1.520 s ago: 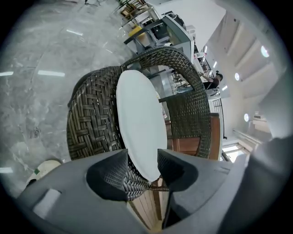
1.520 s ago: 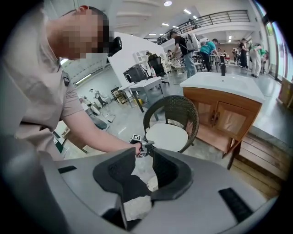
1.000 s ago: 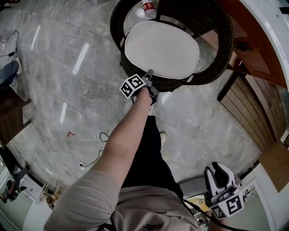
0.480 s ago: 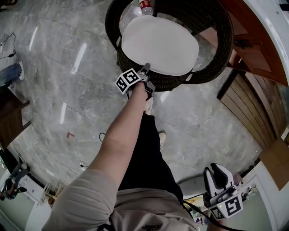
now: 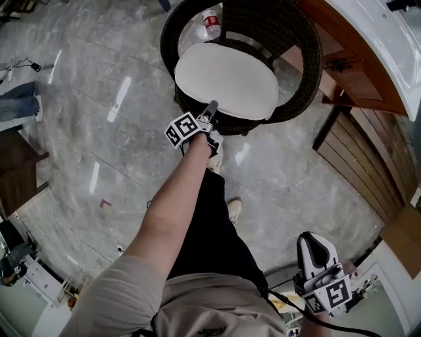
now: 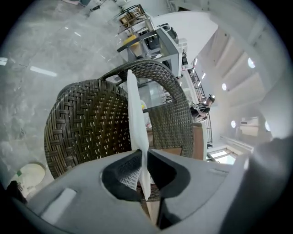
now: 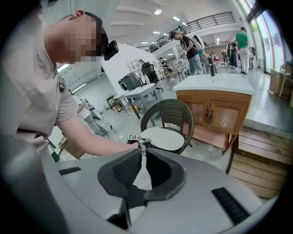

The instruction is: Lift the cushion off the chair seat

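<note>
- Fingers of the left gripper (image 6: pixel 143 154) are closing and already pinch the thin front edge of the white cushion (image 6: pixel 135 109), which runs edge-on between the pads.
- In the head view the left gripper (image 5: pixel 210 108) meets the cushion (image 5: pixel 227 77) at the front edge of the seat, at the end of the person's outstretched left arm (image 5: pixel 176 197).
- Apart from that pinched edge, the cushion covers the seat of the dark wicker chair (image 5: pixel 308 62); whether the edge has left the seat I cannot tell.
- The right gripper (image 7: pixel 142 154) is well apart from the chair, low at the person's right side. Its fingers are closing to a narrow gap with nothing between them.
- A bottle with a red label (image 5: pixel 211 20) stands just behind the chair on the grey marble floor (image 5: pixel 99 99).
- A wooden cabinet (image 5: pixel 352 69) stands beside the chair.
</note>
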### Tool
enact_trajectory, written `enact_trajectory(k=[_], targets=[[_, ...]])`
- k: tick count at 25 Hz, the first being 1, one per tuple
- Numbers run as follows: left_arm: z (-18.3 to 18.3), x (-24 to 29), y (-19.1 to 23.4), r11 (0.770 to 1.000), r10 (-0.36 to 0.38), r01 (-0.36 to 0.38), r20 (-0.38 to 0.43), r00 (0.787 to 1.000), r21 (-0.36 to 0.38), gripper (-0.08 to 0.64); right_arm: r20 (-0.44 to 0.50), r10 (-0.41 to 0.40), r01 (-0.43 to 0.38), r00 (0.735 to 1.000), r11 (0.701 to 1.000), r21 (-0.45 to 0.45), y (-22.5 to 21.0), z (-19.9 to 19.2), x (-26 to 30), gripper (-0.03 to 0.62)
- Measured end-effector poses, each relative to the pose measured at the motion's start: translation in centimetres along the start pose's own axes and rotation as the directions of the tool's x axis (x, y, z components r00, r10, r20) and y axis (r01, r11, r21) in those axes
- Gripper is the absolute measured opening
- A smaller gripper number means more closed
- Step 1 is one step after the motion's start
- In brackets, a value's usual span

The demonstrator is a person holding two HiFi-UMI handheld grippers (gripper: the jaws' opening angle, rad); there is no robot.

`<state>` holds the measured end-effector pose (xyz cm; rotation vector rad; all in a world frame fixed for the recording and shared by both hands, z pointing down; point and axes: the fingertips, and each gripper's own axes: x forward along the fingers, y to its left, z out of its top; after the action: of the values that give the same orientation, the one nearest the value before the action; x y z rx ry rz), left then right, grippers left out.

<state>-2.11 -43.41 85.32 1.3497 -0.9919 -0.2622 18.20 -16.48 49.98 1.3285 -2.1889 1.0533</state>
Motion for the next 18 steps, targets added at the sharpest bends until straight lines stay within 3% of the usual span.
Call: enact_trajectory(k=[12,18], targets=[[-2.6,-12.2,-9.8,0.985,-0.149,0.145,0.028,0.988,0.097,0.041,0.127,0.054,-0.041,0.99,0.994,-0.103,3.0,-2.3,-8.2,0.017],[-6.8,-21.3,-13.8,0.969,-0.202,0.197,0.021,0.979,0.147,0.041,0.205,0.074,-0.04,0.976,0.986,-0.161,4.3,-4.1,-13.5,0.017]])
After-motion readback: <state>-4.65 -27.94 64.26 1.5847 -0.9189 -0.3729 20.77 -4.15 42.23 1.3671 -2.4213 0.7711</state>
